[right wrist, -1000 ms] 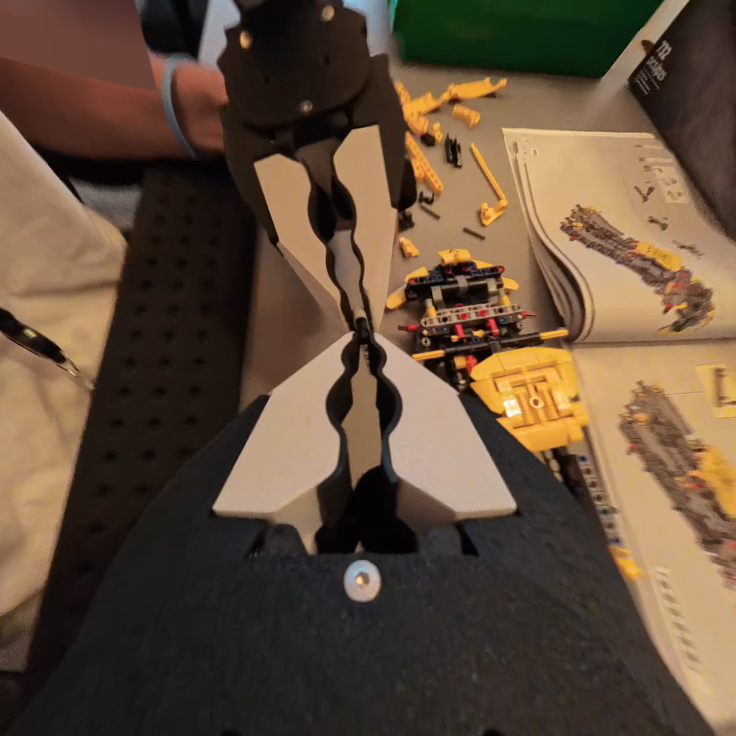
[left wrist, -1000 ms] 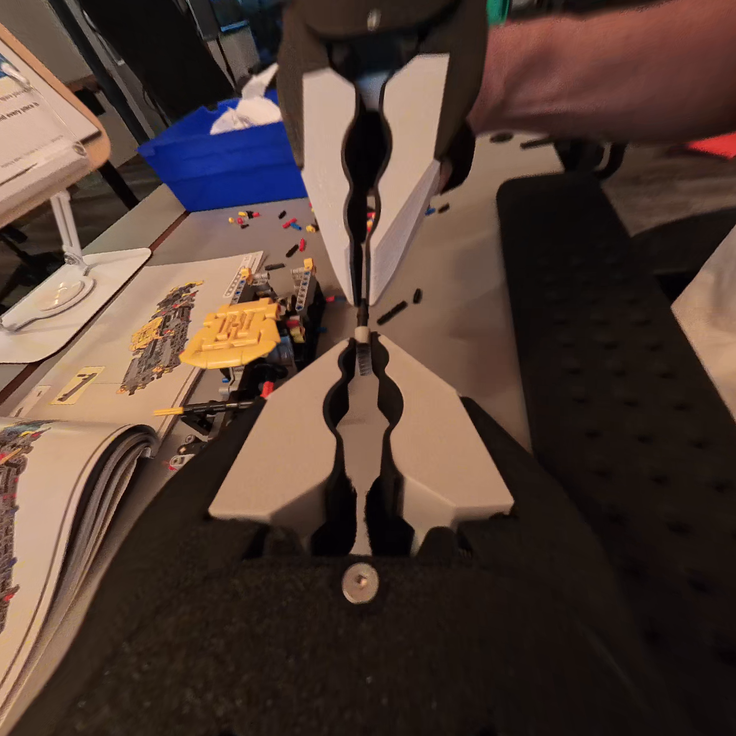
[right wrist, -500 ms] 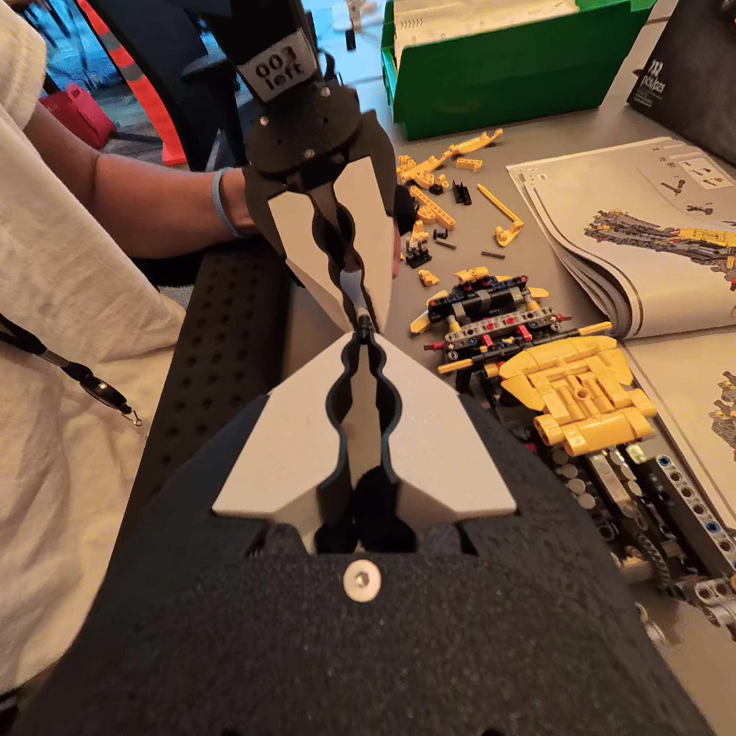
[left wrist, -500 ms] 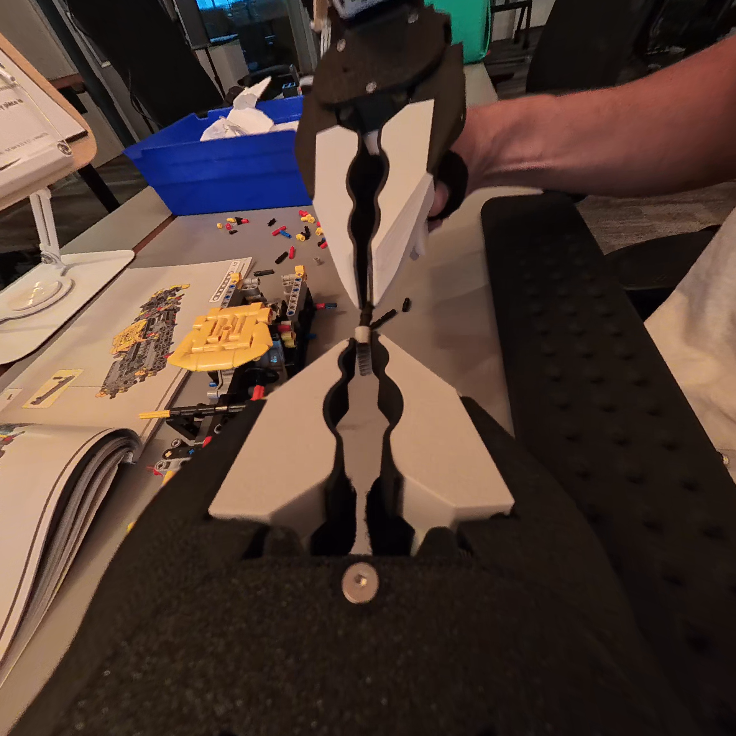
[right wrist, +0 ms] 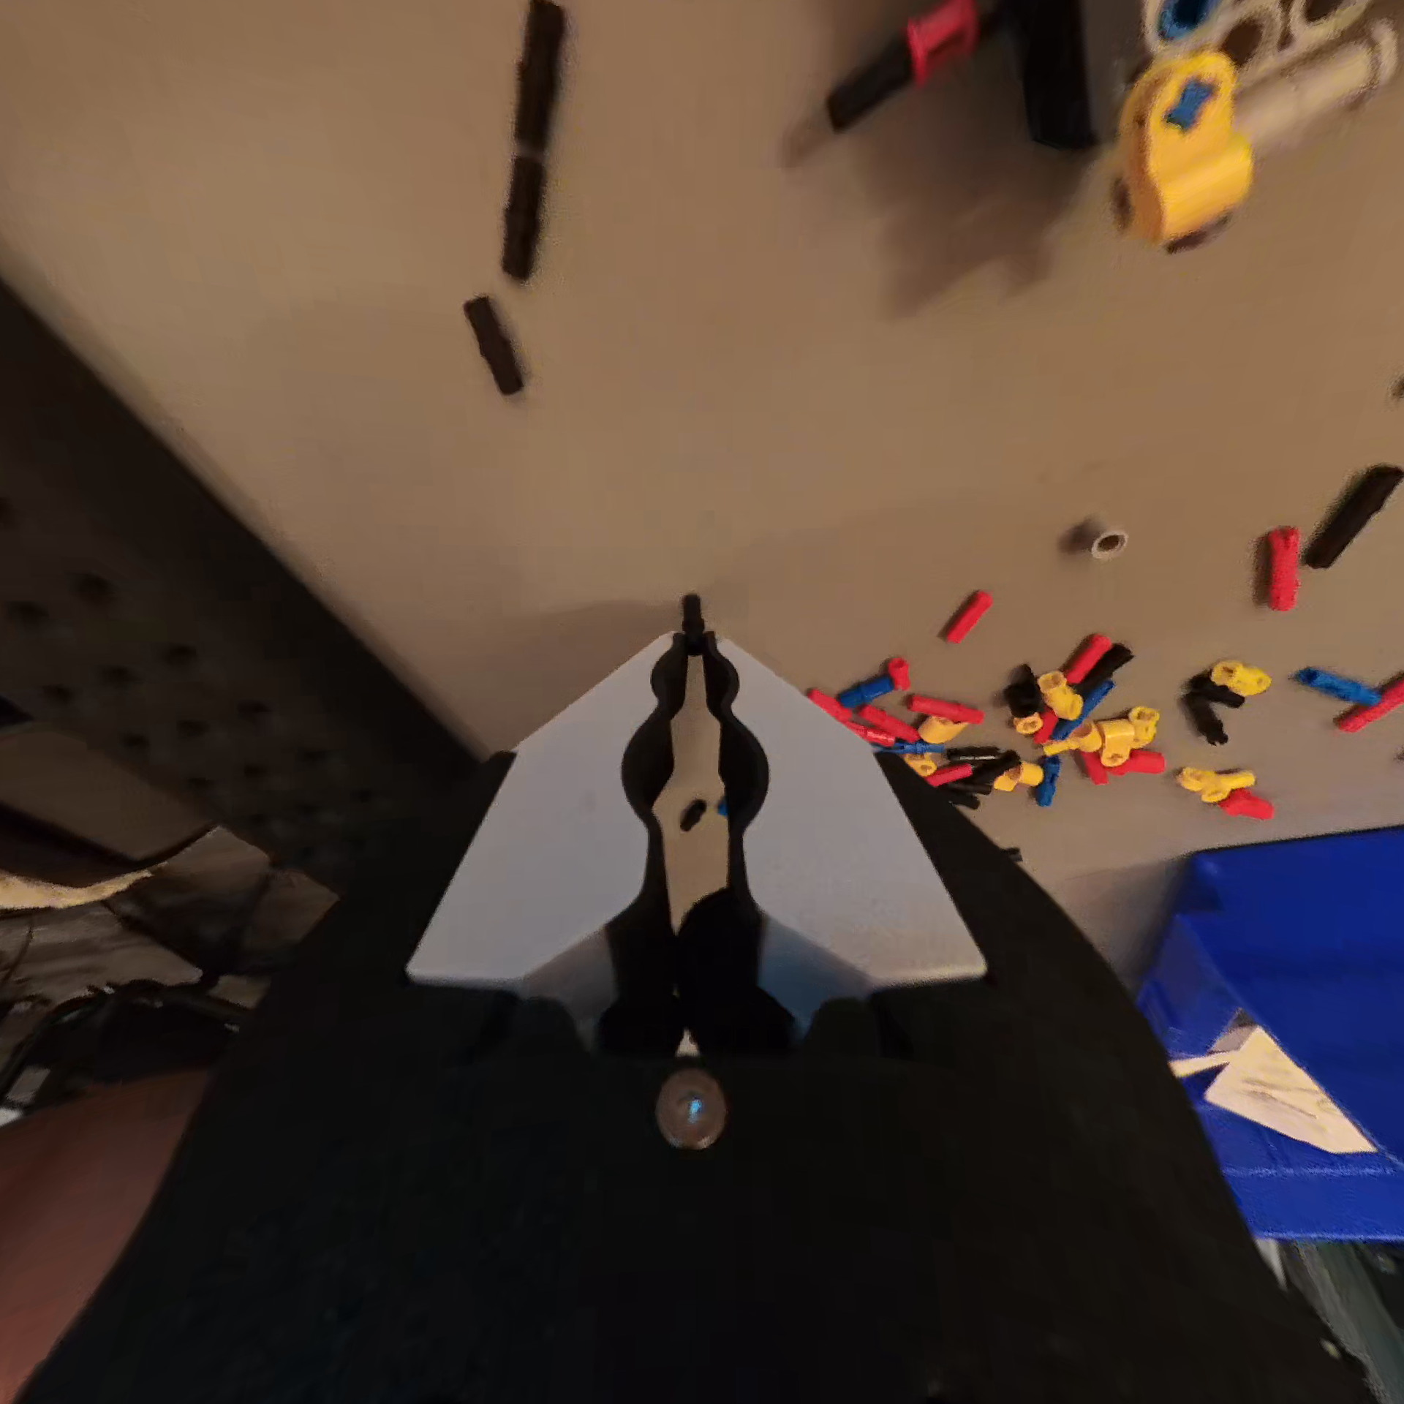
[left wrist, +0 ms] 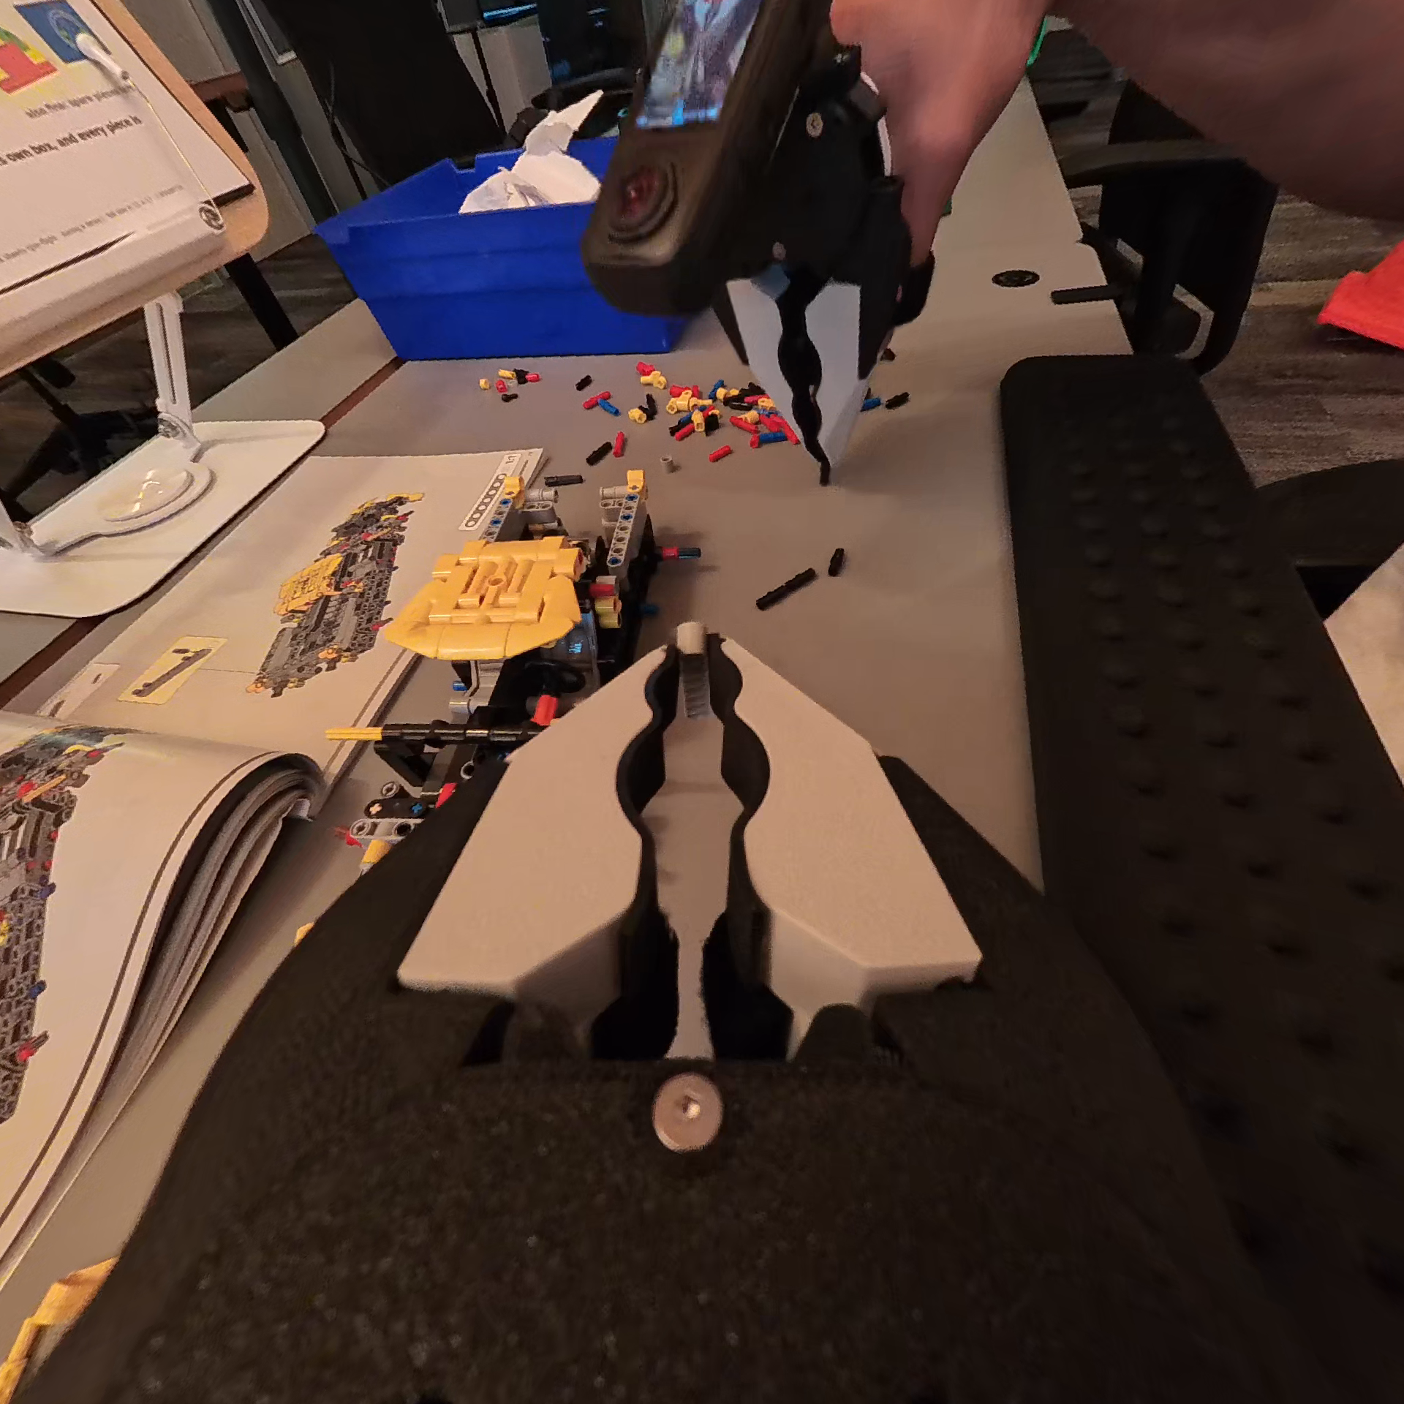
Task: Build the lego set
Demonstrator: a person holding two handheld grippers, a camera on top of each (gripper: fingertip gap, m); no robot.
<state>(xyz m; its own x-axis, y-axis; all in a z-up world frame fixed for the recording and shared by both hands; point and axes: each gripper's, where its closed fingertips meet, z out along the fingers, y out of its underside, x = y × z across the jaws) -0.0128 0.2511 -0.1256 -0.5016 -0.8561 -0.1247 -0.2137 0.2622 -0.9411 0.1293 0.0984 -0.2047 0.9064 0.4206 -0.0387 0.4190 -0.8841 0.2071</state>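
— What are your two grippers holding?

— My left gripper [left wrist: 691, 646] is clamped on a small grey bush [left wrist: 690, 637]; it sticks up just past the tips, over the table [left wrist: 912, 684]. My right gripper [right wrist: 691, 638] is pinched tight on a thin black pin [right wrist: 691, 611] whose end pokes out beyond the tips. In the left view that gripper [left wrist: 824, 471] points steeply down, its tip just above the table, beside the black mat [left wrist: 1185, 760].

— And the model?

— The model [left wrist: 517, 608], with its yellow top and black frame, sits on the table just left of my left gripper, partly hidden behind it. It touches the open manual [left wrist: 228, 608] on its left side.

— Loose parts?

— A scatter of red, blue, yellow and black pins [right wrist: 1064, 729] lies to the right of my right gripper, in front of the blue bin [left wrist: 486, 258]. Two black axles [left wrist: 786, 589] lie apart from the pile, between the model and the mat. A small grey bush lies near the pile [right wrist: 1102, 541].

— Anything you can't make out?

— The top of the right view is blurred — I see a yellow piece [right wrist: 1185, 152] there, no more.
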